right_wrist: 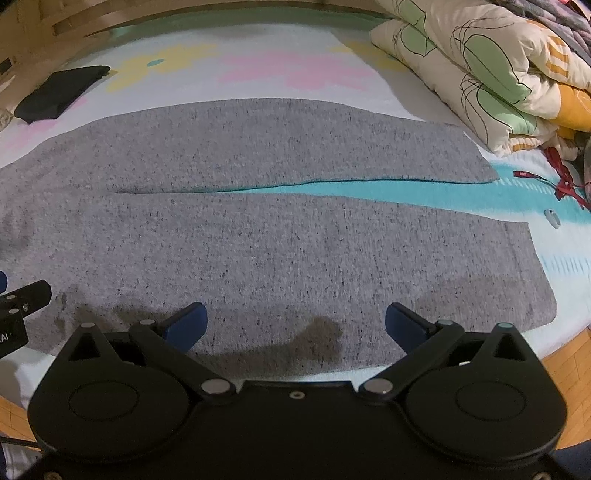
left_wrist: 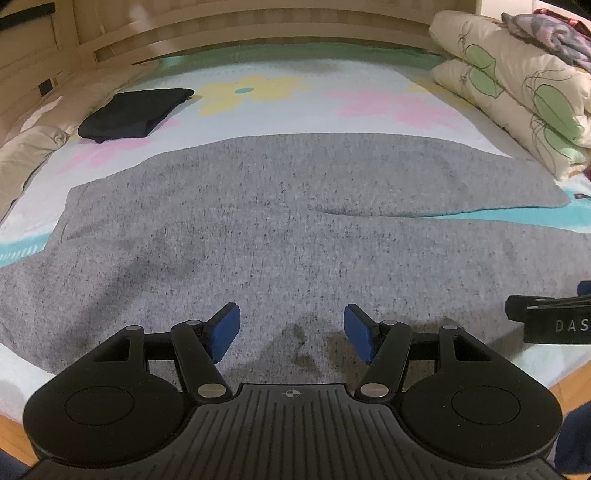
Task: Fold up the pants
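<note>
Grey heathered pants lie flat on the bed, waist to the left and both legs stretched to the right; they also show in the right wrist view. A thin gap splits the two legs. My left gripper is open and empty, just above the near edge of the pants at the waist end. My right gripper is open and empty above the near edge of the front leg. Its body shows at the right edge of the left wrist view.
A folded black garment lies at the far left of the flowered sheet. Folded quilts are stacked at the far right. A red ribbon lies past the leg ends. A wooden headboard is behind, wooden floor in front.
</note>
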